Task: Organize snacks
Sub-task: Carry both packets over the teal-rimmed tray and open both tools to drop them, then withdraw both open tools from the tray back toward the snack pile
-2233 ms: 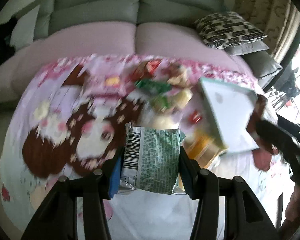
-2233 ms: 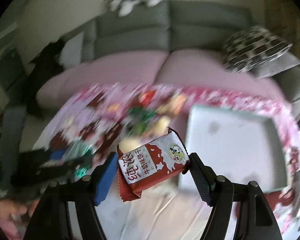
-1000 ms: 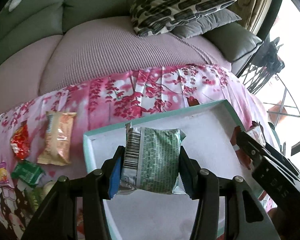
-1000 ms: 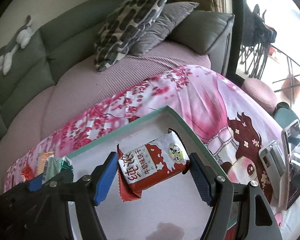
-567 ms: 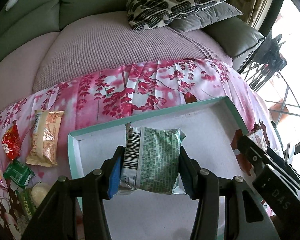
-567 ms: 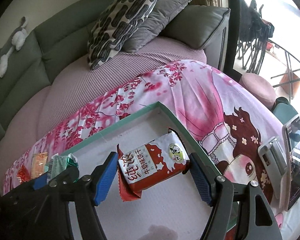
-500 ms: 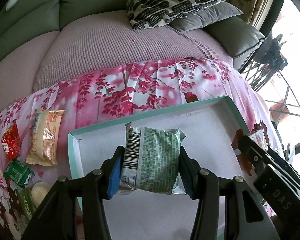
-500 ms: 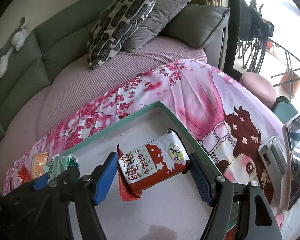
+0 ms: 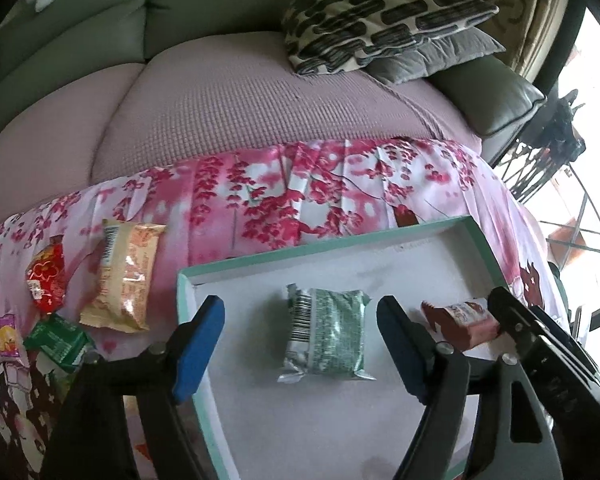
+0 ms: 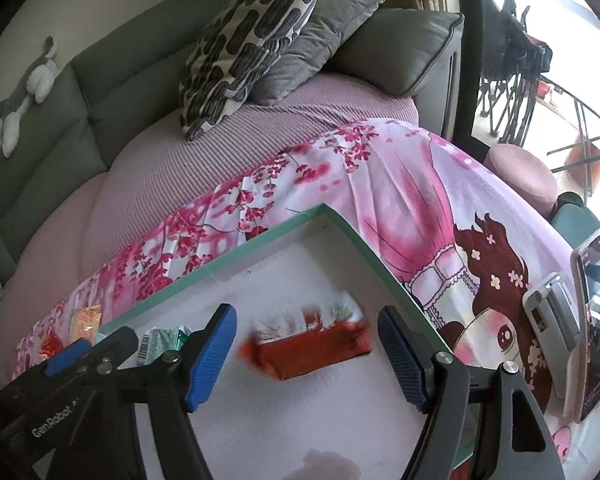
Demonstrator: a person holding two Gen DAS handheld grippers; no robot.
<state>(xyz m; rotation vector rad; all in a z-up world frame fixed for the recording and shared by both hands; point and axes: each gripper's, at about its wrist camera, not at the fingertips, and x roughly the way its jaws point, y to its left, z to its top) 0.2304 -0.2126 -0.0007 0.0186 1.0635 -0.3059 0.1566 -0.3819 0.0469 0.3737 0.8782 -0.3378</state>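
Note:
A white tray with a teal rim [image 9: 320, 246] lies on the pink blanket. A green snack packet [image 9: 326, 332] lies flat on the tray floor, barcode side up. My left gripper [image 9: 300, 308] hovers over it, its jaws opening and clear of the packet on both sides. In the right wrist view my right gripper [image 10: 304, 316] is open above the tray's right corner [image 10: 340, 220]. A red packet [image 10: 308, 348] is blurred between its pads, tipped over and loose. In the left wrist view the red packet [image 9: 460, 322] sits by the tray's right wall.
Loose snacks lie on the blanket left of the tray: a beige packet [image 9: 124, 276], a red one [image 9: 46, 280], a green one [image 9: 56, 338]. A phone [image 10: 592, 320] on a stand sits right of the tray. Sofa cushions [image 10: 252, 40] lie behind.
Both grippers came from the snack pile to over the tray. The left jaws spread and the green packet dropped flat into the tray. The red packet tipped and blurred between the right pads.

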